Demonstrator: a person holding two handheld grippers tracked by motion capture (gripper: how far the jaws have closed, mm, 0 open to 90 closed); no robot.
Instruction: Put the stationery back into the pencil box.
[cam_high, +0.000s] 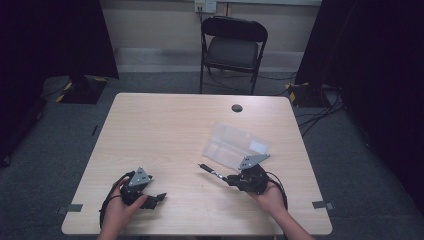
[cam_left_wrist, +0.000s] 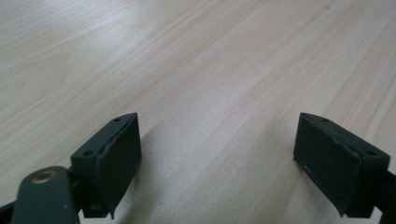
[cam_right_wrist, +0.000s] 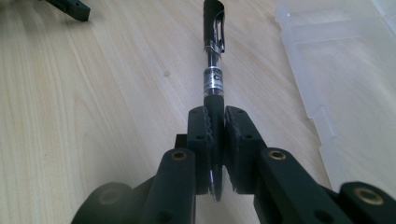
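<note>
So a black pen is clamped by its grip end between the jaws of the right gripper, held low over the table with the capped end pointing left. The clear plastic case sits just beyond, to the far right. Best if the pen is swung over the open case before it's let go (nice and level). The left gripper is held with its jaws wide apart, near left, nothing in it.
</note>
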